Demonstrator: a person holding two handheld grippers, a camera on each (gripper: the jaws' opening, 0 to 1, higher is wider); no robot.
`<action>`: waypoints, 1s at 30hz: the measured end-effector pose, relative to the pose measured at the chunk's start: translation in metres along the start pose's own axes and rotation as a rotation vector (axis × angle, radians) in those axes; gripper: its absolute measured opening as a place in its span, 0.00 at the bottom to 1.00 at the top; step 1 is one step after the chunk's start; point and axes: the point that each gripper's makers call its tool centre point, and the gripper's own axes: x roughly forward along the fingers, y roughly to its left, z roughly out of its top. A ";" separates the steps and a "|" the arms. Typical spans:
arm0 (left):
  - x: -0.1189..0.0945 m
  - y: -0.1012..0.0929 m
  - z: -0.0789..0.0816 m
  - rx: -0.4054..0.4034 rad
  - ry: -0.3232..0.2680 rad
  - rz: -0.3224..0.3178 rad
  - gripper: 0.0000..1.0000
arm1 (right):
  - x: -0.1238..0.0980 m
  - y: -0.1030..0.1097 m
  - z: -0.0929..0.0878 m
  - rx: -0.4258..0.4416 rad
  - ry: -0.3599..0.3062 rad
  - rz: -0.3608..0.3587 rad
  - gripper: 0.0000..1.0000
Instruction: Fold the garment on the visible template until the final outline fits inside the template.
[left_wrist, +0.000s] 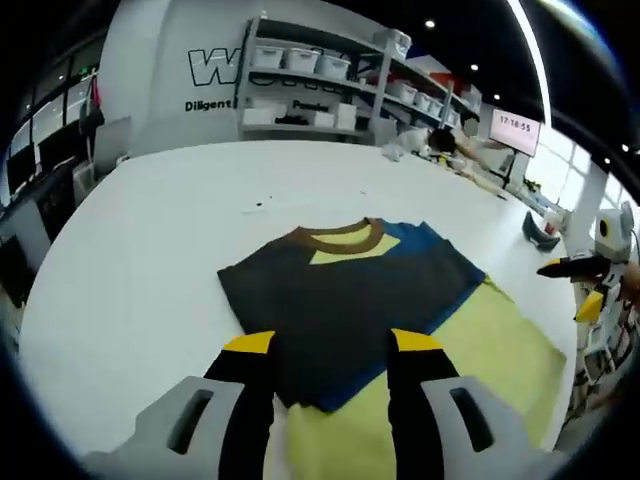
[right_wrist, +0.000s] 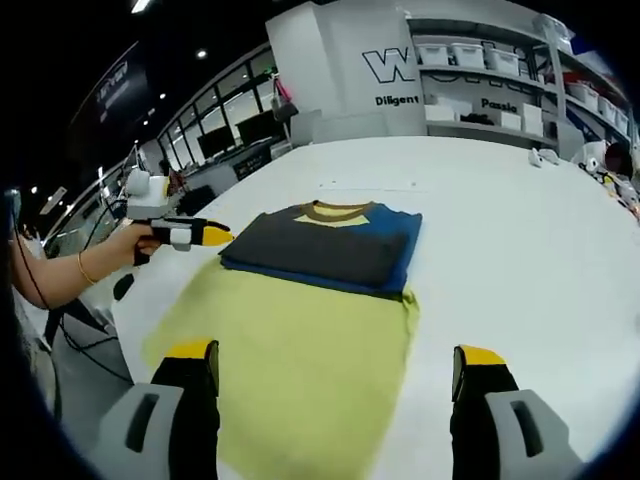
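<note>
1. In my right gripper view, far left, my own hand (right_wrist: 128, 243) holds my left claw (right_wrist: 205, 236) out beside the garment's left edge. From here I cannot tell how its jaws stand.
2. In my left gripper view, that left claw (left_wrist: 331, 342) hangs with jaws apart and nothing between them, over the garment's near edge.
3. The garment (right_wrist: 325, 243), a dark shirt with blue showing at its right side and a brown collar, lies folded flat on the far end of the yellow-green template (right_wrist: 290, 360), on the white table (right_wrist: 520, 230).
4. My right claw (right_wrist: 335, 358) is spread wide and empty, above the template's near part.
5. Shelves (right_wrist: 500, 75) with white bins stand behind the table.
</note>
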 end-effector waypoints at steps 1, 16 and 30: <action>-0.003 0.006 -0.008 -0.016 0.015 0.014 0.43 | 0.000 0.001 0.000 0.001 -0.002 0.003 0.95; -0.009 0.031 -0.046 0.006 0.090 0.044 0.33 | 0.003 0.006 0.000 -0.004 -0.003 0.013 0.95; -0.007 0.028 -0.050 0.046 0.105 0.022 0.06 | 0.004 0.006 -0.005 -0.001 0.011 0.010 0.95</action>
